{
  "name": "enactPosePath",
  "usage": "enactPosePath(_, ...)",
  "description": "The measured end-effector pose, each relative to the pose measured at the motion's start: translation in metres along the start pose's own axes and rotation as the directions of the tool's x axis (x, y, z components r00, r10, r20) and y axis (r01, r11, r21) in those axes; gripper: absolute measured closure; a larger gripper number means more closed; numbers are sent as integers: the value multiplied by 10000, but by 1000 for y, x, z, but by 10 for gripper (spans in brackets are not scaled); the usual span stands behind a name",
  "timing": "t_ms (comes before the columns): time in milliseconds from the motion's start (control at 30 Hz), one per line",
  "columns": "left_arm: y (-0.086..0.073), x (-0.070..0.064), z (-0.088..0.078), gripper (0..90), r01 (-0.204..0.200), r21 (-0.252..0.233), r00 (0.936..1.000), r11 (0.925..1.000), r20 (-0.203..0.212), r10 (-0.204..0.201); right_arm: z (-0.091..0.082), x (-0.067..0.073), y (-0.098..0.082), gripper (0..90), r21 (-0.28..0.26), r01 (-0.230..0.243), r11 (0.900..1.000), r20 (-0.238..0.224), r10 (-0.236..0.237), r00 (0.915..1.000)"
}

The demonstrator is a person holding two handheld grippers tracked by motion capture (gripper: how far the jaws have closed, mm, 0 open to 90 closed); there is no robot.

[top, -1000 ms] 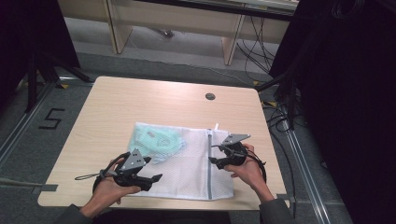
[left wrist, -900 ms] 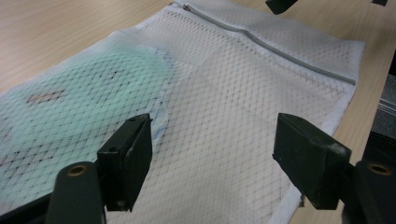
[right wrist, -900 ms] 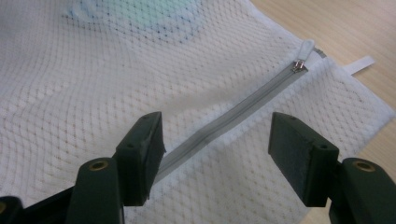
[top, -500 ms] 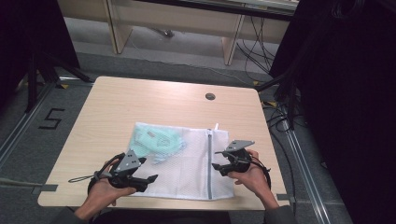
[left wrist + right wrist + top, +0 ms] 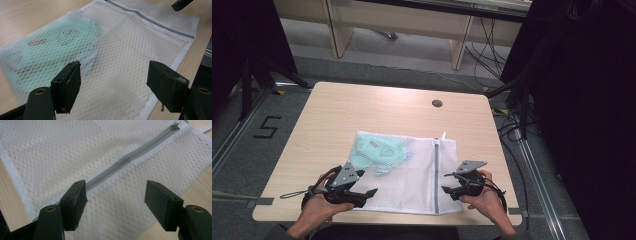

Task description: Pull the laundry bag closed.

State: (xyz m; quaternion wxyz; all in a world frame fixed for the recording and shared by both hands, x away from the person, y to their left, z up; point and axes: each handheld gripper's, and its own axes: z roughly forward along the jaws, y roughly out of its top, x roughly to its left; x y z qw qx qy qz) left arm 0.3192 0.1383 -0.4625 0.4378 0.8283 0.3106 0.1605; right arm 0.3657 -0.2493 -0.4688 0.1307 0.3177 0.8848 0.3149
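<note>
a white mesh bag [image 5: 412, 172] with a green cloth [image 5: 379, 152] inside is laid flat at the table's [image 5: 362, 110] near edge. both jaws are held wide apart: left gripper [image 5: 362, 192] at its near-left corner, right gripper [image 5: 451, 189] by the zipper [image 5: 436, 175]. a grasp seems prepared; next, closing on the fabric is called for.

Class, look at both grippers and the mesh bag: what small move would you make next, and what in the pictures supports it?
Probably lower the right gripper and close it on the near edge of the mesh bag beside the zipper. Both grippers' jaws stand open over the bag's near end, holding nothing. The zipper looks closed, its pull at the far end, with the green garment inside. The left gripper could pin its corner.
</note>
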Motion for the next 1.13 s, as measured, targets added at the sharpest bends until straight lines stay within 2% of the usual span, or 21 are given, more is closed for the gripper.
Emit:
enactPosePath(33, -1, -1, 0, 269, 81, -116, 10000, 9999, 2, -81, -2, 1, 0, 341, 249, 35, 9997, -90, -33, 10000)
enactPosePath(67, -1, -1, 0, 269, 81, -116, 10000, 9999, 2, -81, -2, 1, 0, 341, 249, 35, 9997, -90, -33, 10000)
enactPosePath(100, -1, 1, -1, 269, -117, 61, 9999, 9999, -9, 117, -4, 4, -2, 339, 351, -74, 9994, -138, 79, 9999)
enactPosePath(133, -2, 0, -2, 268, -49, 179, 10000, 9998, -47, 49, -1, 5, -4, 338, -16, -39, 10000, -63, 39, 10000)
enactPosePath(167, -3, 0, -3, 268, -69, 104, 10000, 9999, 7, 69, -5, 6, -4, 337, 371, 19, 9993, -167, -13, 9999)
enactPosePath(200, -4, 0, -3, 267, 58, 137, 10000, 9999, -48, -57, -2, 8, -6, 336, 46, -50, 10000, -107, 51, 9999)
enactPosePath(333, -5, 0, -7, 266, -51, 158, 9999, 9999, -161, 53, -4, 9, -9, 332, 146, 106, 9998, -54, -106, 9999)
enactPosePath(400, -6, -1, -9, 266, 98, -33, 9998, 9999, -178, -98, -6, 9, -9, 331, 408, 112, 9991, -127, -106, 9999)
enactPosePath(433, -6, 0, -10, 266, 83, -85, 9998, 9999, -164, -85, -5, 11, -12, 330, 149, -33, 9999, -30, 34, 10000)
enactPosePath(633, -8, 0, -14, 264, 91, 60, 9999, 9999, -123, -91, -14, 10, -19, 324, 170, -54, 9998, 69, 53, 10000)
enactPosePath(667, -9, 0, -15, 264, 62, 73, 9997, 10000, -223, -60, -17, 11, -20, 323, 431, -185, 9989, -78, 188, 9998)
enactPosePath(733, -10, -1, -14, 264, 79, 83, 9999, 9999, -146, -78, -18, 11, -23, 319, 228, -131, 9997, 18, 131, 9999)
enactPosePath(833, -10, -1, -14, 263, -39, 103, 9999, 9999, -131, 41, -20, 11, -25, 317, 272, -191, 9994, 37, 190, 9998)
enactPosePath(867, -10, -1, -14, 262, 64, 151, 9999, 9999, -107, -62, -21, 11, -28, 316, 182, -335, 9993, 80, 333, 9994)
enactPosePath(900, -9, -2, -14, 262, 132, -25, 9998, 9999, -168, -133, -21, 11, -28, 316, 182, -335, 9993, 80, 333, 9994)
enactPosePath(933, -8, 1, -15, 262, -171, 82, 9997, 9998, -165, 172, -22, 10, -29, 316, 183, -363, 9992, 135, 361, 9993)
enactPosePath(967, -8, 1, -15, 261, -186, 96, 9997, 9998, -170, 188, -24, 9, -30, 315, 268, -363, 9990, 127, 360, 9993)
enactPosePath(1000, -8, 1, -15, 259, -85, 80, 9998, 9999, -163, 86, -26, 7, -30, 314, 454, -365, 9983, 97, 361, 9993)
enactPosePath(1033, -9, 0, -13, 259, 178, -14, 9996, 9998, -195, -179, -24, 8, -31, 314, 52, -448, 9990, 240, 447, 9987)
enactPosePath(1100, -9, -1, -12, 258, 289, -61, 9994, 9996, -181, -290, -25, 7, -31, 314, 163, -415, 9990, 246, 411, 9989)
enactPosePath(1133, -9, 0, -13, 258, 105, 22, 9998, 9999, -186, -105, -25, 7, -31, 314, 169, -386, 9991, 239, 381, 9990)
